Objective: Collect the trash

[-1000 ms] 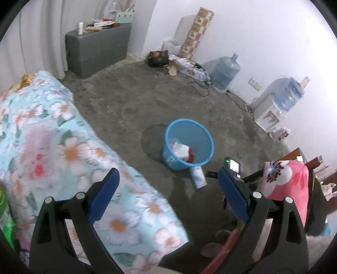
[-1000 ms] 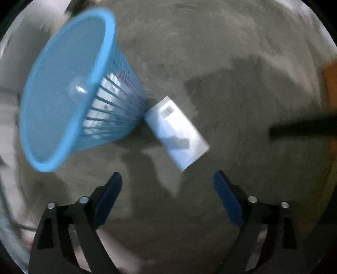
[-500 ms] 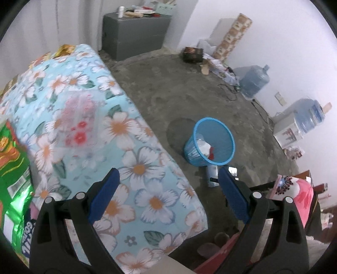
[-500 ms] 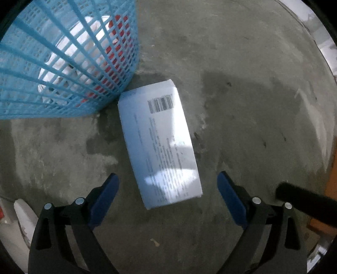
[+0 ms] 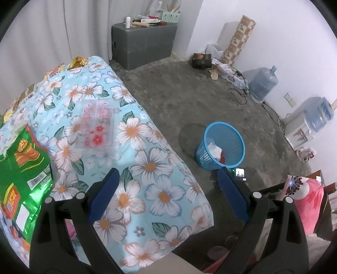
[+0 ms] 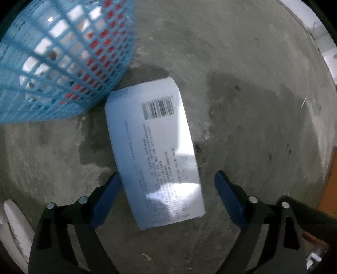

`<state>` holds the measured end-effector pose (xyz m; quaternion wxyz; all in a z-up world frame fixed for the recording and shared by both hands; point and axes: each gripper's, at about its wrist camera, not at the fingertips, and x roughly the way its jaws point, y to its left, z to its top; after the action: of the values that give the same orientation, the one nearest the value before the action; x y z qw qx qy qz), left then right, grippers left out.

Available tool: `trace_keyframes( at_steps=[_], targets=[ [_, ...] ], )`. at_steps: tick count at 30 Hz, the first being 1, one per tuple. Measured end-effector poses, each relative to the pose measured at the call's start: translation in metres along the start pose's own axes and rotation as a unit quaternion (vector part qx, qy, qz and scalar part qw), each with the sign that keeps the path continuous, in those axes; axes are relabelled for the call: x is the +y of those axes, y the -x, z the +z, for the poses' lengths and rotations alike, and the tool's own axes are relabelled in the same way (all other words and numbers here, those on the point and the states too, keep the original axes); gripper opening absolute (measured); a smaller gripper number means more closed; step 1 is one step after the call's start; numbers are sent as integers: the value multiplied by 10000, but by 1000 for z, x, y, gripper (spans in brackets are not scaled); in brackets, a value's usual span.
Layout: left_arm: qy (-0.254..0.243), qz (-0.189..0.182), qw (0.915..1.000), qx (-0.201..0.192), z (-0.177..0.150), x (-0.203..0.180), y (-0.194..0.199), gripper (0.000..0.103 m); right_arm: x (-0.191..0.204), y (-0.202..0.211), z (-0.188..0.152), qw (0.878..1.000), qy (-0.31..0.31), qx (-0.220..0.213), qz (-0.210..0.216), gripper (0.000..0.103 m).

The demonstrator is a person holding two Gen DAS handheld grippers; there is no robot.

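Right hand-held gripper [image 6: 166, 189] has dropped in close, fingers spread wide either side of the white box [image 6: 155, 156] lying mid-frame on the floor [image 6: 252, 84] against the blue basket [image 6: 52, 63], so a grab looks imminent, while the left hand-held gripper [image 5: 166, 189] hangs released over the bed [image 5: 126, 134].

basket [image 6: 52, 63]: cut off by my right view's top-left edge, contents blurred behind mesh | box [image 6: 155, 151]: fine print too blurred to read | green packet [image 5: 21, 179]: cropped at my left view's edge | cabinet-top clutter [image 5: 147, 19]: too small to identify
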<state>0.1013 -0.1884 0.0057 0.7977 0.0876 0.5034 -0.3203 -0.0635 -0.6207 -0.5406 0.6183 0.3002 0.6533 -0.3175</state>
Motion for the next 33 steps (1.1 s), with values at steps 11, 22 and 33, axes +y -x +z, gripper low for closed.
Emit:
trace_keyframes(
  at_steps=[11, 22, 33],
  targets=[
    [83, -54, 9998, -199, -2, 4, 14, 90, -40, 9, -17, 9895, -1281, -91, 670, 75],
    [237, -353, 9983, -400, -10, 21, 23, 90, -130, 47, -91, 8735, -4211, -686, 2343, 75],
    [519, -662, 9941, -689, -24, 55, 44, 90, -65, 244, -17, 9057, -2644, -2494, 2182, 75]
  ],
)
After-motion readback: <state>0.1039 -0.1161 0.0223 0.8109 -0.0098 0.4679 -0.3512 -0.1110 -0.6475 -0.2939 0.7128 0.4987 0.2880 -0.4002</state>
